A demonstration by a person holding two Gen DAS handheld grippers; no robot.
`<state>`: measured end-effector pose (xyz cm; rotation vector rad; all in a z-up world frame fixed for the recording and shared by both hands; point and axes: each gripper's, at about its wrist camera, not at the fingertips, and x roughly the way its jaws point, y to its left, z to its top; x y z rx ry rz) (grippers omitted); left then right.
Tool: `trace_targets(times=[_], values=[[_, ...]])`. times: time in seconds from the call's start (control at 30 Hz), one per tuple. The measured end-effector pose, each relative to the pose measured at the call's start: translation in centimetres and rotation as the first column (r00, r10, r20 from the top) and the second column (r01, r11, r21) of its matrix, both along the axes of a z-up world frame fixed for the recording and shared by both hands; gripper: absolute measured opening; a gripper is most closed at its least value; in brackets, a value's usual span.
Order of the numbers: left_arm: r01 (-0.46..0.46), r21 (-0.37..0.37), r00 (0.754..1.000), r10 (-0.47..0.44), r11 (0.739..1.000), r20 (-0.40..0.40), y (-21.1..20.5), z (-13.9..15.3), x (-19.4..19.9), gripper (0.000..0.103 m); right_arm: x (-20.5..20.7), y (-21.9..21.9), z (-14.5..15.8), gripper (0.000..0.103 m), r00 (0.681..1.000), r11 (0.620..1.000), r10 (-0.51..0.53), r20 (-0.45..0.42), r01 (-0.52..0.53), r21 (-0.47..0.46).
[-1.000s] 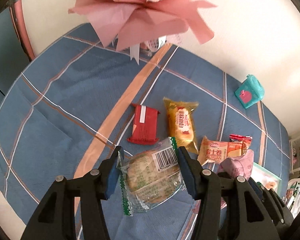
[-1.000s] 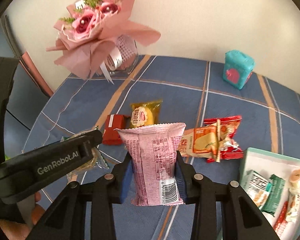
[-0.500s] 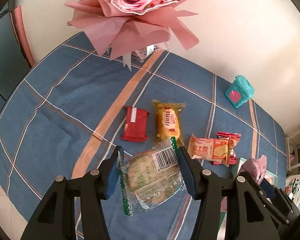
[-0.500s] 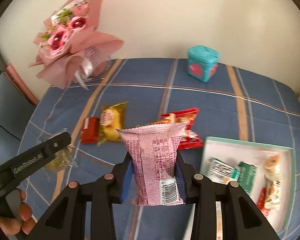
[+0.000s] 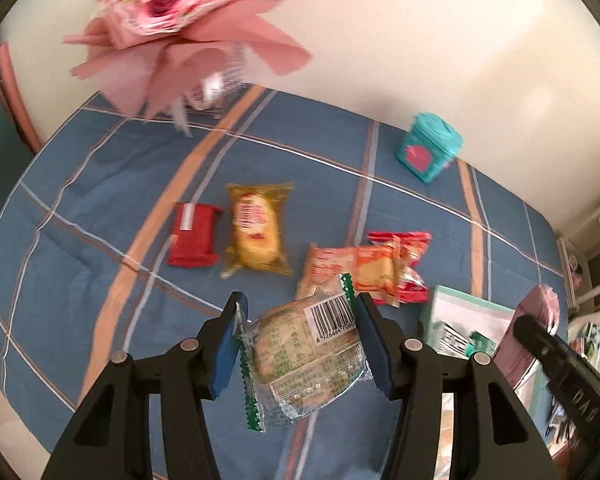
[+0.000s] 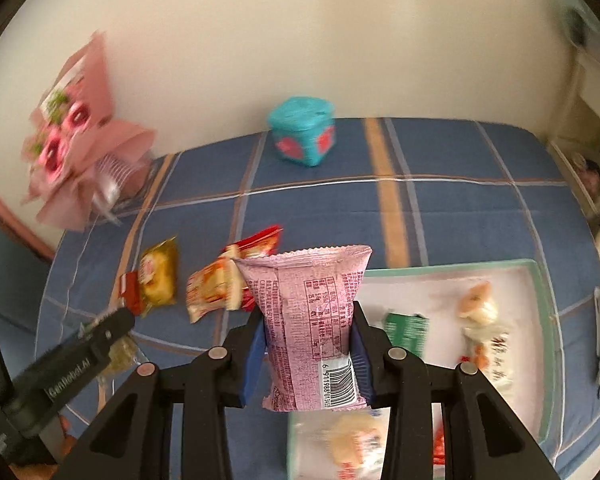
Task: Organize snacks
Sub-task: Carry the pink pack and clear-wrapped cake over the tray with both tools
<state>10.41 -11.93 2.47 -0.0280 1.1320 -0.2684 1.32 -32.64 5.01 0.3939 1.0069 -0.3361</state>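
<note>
My left gripper [image 5: 298, 334] is shut on a clear-wrapped biscuit pack [image 5: 303, 360] with a barcode, held above the blue checked cloth. My right gripper [image 6: 307, 350] is shut on a pink snack packet [image 6: 311, 320], hanging over the left edge of the white tray [image 6: 539, 280] with a green rim. On the cloth lie a red packet [image 5: 194, 236], a yellow cake packet [image 5: 256, 232] and an orange-and-red wafer packet [image 5: 363, 268]. The tray [image 5: 459, 304] shows at the right of the left wrist view, with the right gripper's arm [image 5: 563, 364] over it.
A pink flower bouquet [image 5: 180, 16] stands at the back left by the wall. A teal box [image 6: 301, 132] sits at the back of the cloth. The tray holds a green packet [image 6: 405, 330] and several other wrapped sweets. The left gripper's arm [image 6: 68, 364] crosses the lower left.
Both grippers have moved to the right with their packets. The tray has come under the right gripper, and it has come into the left wrist view.
</note>
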Motion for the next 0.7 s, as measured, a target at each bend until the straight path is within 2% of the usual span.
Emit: trace_targets(times=[0.4,0.7], values=[[0.175,0.004,0.985,-0.175,0.985,-0.017,-8.8,-0.7,-3.7,0.057,-5.4,-9.7,1.6,0.041,0.976,0.976,-0.218,0.004,0.218,0.003],[0.303,0.02,0.953,-0.303,0.953,-0.023,-14.7,-1.1,-7.0,0.057,-7.5,-13.7,1.8,0.041,0.96,0.96,-0.28,-0.001,0.28,-0.006]])
